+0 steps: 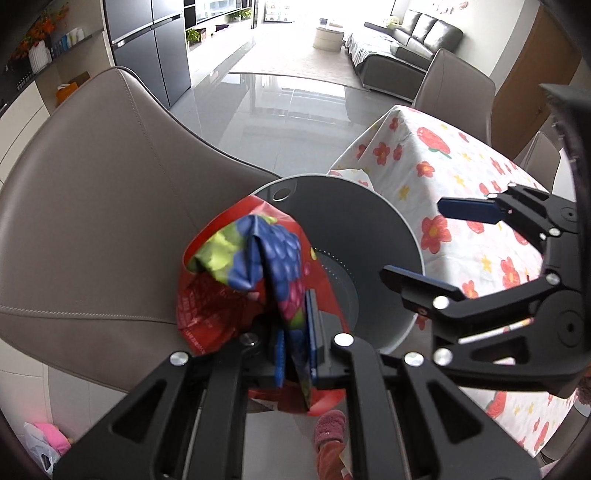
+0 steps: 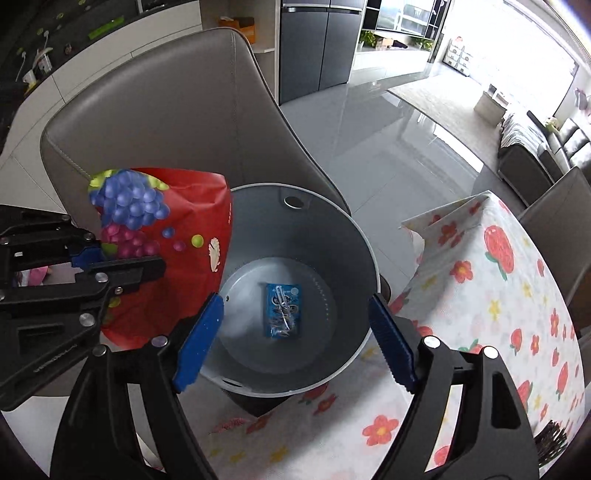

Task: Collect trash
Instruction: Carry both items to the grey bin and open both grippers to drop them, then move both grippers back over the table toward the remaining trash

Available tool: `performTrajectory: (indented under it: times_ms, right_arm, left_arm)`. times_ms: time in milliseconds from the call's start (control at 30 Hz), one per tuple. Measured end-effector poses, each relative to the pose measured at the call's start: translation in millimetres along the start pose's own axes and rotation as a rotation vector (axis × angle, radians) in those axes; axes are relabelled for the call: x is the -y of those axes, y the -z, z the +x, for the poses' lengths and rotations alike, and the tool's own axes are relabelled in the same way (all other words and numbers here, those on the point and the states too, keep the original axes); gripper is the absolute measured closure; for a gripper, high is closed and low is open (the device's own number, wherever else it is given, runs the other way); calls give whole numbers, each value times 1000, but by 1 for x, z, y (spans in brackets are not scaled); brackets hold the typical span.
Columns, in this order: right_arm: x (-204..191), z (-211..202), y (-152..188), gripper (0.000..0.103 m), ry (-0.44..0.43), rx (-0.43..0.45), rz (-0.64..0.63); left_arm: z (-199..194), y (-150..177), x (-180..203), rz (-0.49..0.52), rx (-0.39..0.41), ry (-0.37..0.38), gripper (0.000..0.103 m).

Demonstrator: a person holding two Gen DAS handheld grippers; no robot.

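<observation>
1. A crumpled red snack bag [image 2: 173, 258], printed with blue and purple grapes and green leaves, is clenched in the jaws of the left gripper [image 1: 295, 332] at the rim of a grey bin [image 2: 332, 236].
2. The bag is held beside a taupe chair [image 1: 92, 206], above the bin's left edge.
3. The right gripper [image 2: 295, 339] is spread wide above the bin with nothing between its jaws.
4. A small blue packet [image 2: 283, 309] is seen on the bin's floor.
5. The bin is next to a tabletop covered by a floral cloth [image 2: 498, 295].

Home; sofa [image 1: 424, 35], fridge [image 1: 147, 51], dining table [image 1: 461, 192]
</observation>
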State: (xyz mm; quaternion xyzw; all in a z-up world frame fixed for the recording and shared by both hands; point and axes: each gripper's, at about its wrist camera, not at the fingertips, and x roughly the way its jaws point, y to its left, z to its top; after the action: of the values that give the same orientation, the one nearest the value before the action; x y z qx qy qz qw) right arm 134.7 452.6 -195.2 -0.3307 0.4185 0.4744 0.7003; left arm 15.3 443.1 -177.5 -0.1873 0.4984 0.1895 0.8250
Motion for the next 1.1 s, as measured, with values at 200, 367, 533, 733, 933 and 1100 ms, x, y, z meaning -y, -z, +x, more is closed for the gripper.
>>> performTrajectory:
  times_ms: [200, 367, 533, 733, 933, 1100]
  right_arm:
    - [14, -13, 5, 26, 11, 16, 38]
    - [23, -25, 14, 26, 36, 17, 64]
    - [31, -38, 26, 26, 58, 18, 94]
    - [38, -57, 43, 26, 76, 31, 133]
    - [44, -91, 70, 26, 95, 66, 195]
    - [56, -130, 114, 26, 119, 91, 268]
  left_arm:
    - [11, -3, 5, 26, -16, 25, 92]
    - [21, -9, 11, 50, -27, 39, 90]
    - [28, -13, 22, 72, -42, 36, 70]
    - [15, -15, 38, 95, -8, 33, 39]
    - [-14, -8, 60, 122, 20, 46, 39]
    - [-42, 8, 91, 164, 41, 73, 39]
